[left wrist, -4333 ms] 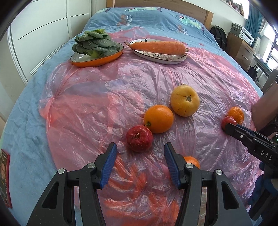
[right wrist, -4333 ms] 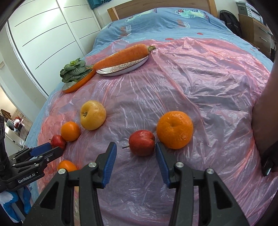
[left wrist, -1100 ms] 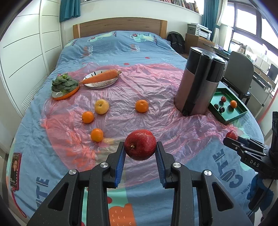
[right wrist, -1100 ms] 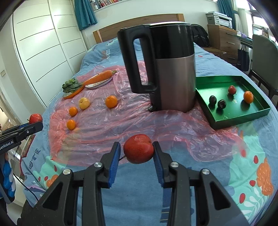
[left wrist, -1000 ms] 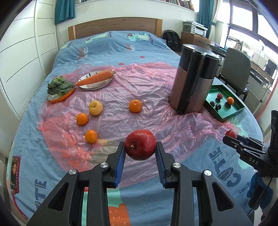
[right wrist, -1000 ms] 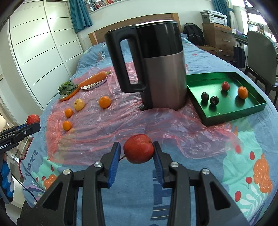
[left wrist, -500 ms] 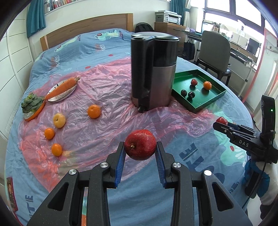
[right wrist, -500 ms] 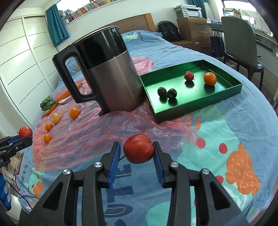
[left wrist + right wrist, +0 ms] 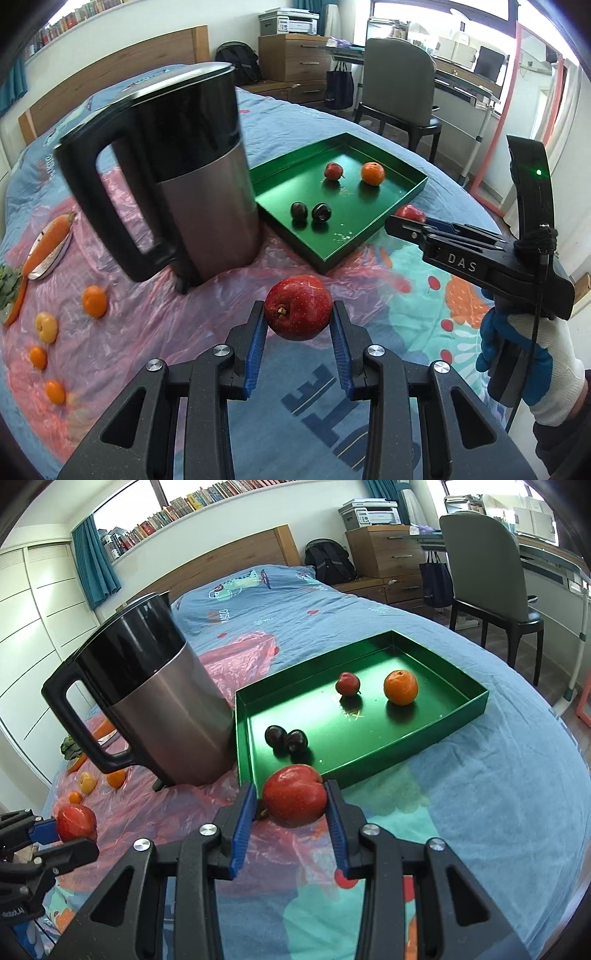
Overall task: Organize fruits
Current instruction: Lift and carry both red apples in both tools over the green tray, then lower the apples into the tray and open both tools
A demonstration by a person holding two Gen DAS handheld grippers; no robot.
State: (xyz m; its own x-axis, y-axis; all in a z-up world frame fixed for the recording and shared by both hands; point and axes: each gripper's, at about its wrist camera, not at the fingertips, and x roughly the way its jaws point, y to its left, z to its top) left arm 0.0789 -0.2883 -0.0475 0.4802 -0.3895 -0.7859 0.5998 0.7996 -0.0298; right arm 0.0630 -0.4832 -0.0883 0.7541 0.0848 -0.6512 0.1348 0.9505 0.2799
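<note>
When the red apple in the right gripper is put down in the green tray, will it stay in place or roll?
The red apple is round and looks smooth, so it would probably roll a little on the flat, glossy floor of the green tray. The tray's raised wall should stop it. It looks firm: the right gripper grips it without a visible dent.

Wooden headboard (image 9: 236,557) against white wall; bookshelf (image 9: 207,502) above; wardrobe (image 9: 33,602) left; grey chair (image 9: 484,561), desk right.

Two round red apples (image 9: 297,312) (image 9: 294,794) are held aloft near the shallow green tray (image 9: 458,707), which holds four small fruits.
</note>
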